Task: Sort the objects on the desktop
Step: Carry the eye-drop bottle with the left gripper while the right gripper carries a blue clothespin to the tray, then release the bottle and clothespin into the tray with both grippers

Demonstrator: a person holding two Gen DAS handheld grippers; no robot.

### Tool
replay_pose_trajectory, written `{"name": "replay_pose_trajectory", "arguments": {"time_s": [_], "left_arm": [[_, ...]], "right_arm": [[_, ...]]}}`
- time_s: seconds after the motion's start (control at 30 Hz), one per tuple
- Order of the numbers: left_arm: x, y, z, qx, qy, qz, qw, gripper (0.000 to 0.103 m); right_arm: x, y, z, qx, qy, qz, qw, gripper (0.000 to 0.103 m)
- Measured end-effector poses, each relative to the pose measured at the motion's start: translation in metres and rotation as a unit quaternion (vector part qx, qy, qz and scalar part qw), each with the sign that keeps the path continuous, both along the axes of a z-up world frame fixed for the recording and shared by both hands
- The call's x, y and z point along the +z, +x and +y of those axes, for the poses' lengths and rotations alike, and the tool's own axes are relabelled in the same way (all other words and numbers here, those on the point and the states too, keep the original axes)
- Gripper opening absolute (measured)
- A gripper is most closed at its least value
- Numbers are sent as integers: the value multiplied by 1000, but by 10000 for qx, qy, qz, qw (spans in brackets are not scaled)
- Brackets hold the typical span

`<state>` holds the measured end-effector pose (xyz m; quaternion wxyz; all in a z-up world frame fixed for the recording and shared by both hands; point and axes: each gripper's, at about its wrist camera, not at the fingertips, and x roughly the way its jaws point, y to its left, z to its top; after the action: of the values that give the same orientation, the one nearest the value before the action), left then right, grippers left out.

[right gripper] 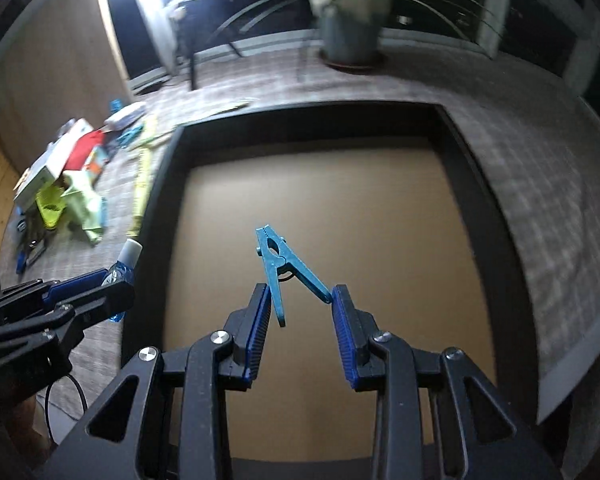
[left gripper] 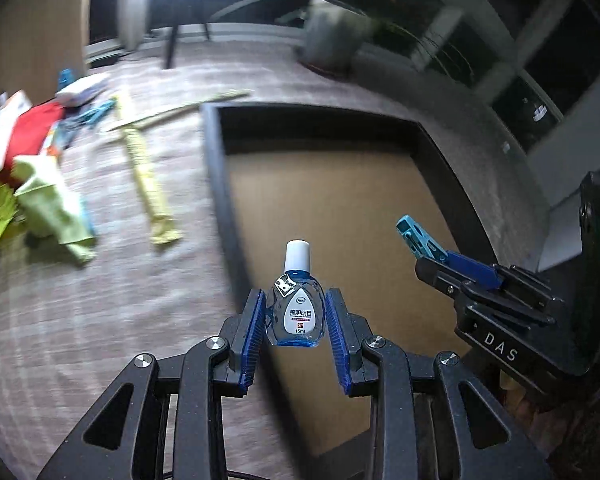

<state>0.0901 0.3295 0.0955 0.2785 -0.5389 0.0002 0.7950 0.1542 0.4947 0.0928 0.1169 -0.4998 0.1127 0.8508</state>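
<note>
The blue ribbed fingers (left gripper: 256, 332) of the left gripper (left gripper: 295, 320) are pressed against both sides of a small clear-blue eye-drop bottle with a white cap (left gripper: 296, 304), holding it upright above the near left edge of a dark-rimmed tray with a brown base (left gripper: 216, 184). The right gripper's (right gripper: 300, 316) fingers (right gripper: 260, 320) stand at a middling width and pinch the two spread handles of a teal plastic clothes peg (right gripper: 278, 264), whose toothed tip points up and away over the tray's brown base. In the left wrist view the right gripper appears at the right with the peg sticking out of it. The tray rests on a grey woven surface (left gripper: 100, 320). Well to the left on that surface lie a long pale-yellow strip (left gripper: 142, 168), crumpled light-green packaging (left gripper: 56, 208), a red item (left gripper: 32, 136) and a white box (left gripper: 4, 128). A potted plant in a grey pot (right gripper: 350, 28) stands beyond the tray.
</note>
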Motion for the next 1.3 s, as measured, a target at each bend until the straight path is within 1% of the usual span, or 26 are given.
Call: {"name": "replay_pose_trajectory", "arguments": {"time_s": [0.13, 0.23, 0.3, 0.33, 0.37, 0.4, 0.53, 0.7, 0.9, 1.0, 1.17, 1.3], "left_arm": [[-2, 12, 20, -191, -71, -7, 9998, 29], [-3, 19, 28, -269, -114, -16, 9996, 29], [-3, 20, 32, -321, -123, -38, 9994, 29], [-3, 21, 33, -358, -120, -68, 9993, 30], [-2, 22, 33, -334, -137, -92, 9993, 34], [-1, 21, 31, -285, -144, -95, 9994, 35], [5, 17, 20, -80, -109, -6, 9999, 36], [9, 2, -5, 256, -90, -23, 9996, 36], [14, -19, -44, 702, -95, -46, 9975, 35], [16, -38, -72, 1063, -114, -52, 9943, 35], [14, -72, -117, 1550, -209, -102, 9876, 35], [8, -102, -150, 1909, -250, -264, 9809, 35]], "right_arm": [[0, 15, 19, -182, -2, -16, 9998, 31], [1, 19, 23, -248, -10, -31, 9997, 31], [2, 19, 22, -185, 7, -5, 9998, 31], [3, 19, 20, -147, 7, -7, 9999, 35], [4, 18, 18, -142, 18, -20, 9999, 42], [5, 18, 17, -140, 33, 12, 9999, 42], [12, 10, 8, 1, 22, 99, 9999, 42], [16, -3, -9, 187, -9, 113, 9998, 42], [24, -35, -31, 539, -108, 190, 9983, 42], [30, -55, -48, 759, -86, 239, 9968, 42], [35, -100, -77, 1262, -147, 190, 9917, 42], [31, -136, -99, 1565, -213, 27, 9874, 42]]}}
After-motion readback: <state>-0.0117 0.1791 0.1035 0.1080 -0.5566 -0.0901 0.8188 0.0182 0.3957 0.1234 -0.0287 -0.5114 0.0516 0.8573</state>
